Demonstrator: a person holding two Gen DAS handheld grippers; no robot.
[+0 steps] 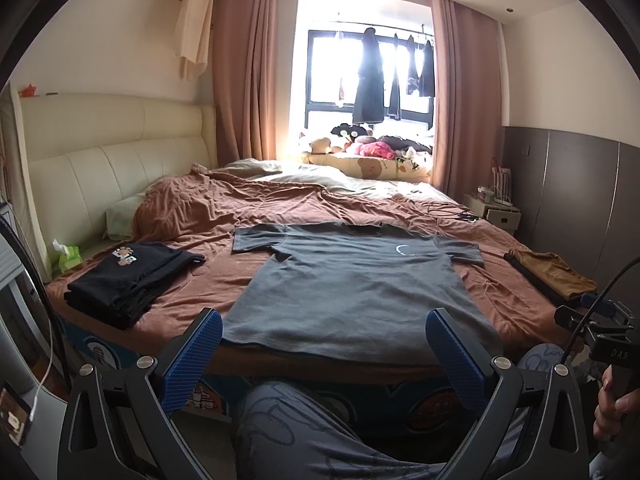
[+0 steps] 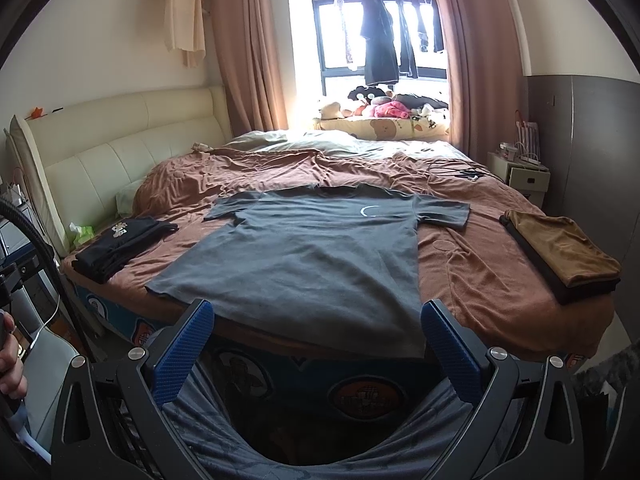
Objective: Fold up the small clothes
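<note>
Your grey T-shirt (image 1: pixel 352 284) lies flat, face up, sleeves spread, at the near edge of the bed (image 1: pixel 500 304), hem hanging slightly over it; small white arc print on the chest. One shirt is unfolded. 2 folded piles: black pile (image 1: pixel 128 280) at the near left corner, brown-on-black pile (image 2: pixel 560 256) at the right edge. Tissue pack (image 1: pixel 70 256) beside the black pile. Left gripper (image 1: pixel 324 334) fingers apart, holding nothing. Right gripper (image 2: pixel 318 326) fingers apart too, empty. Both are before the hem, not touching.
</note>
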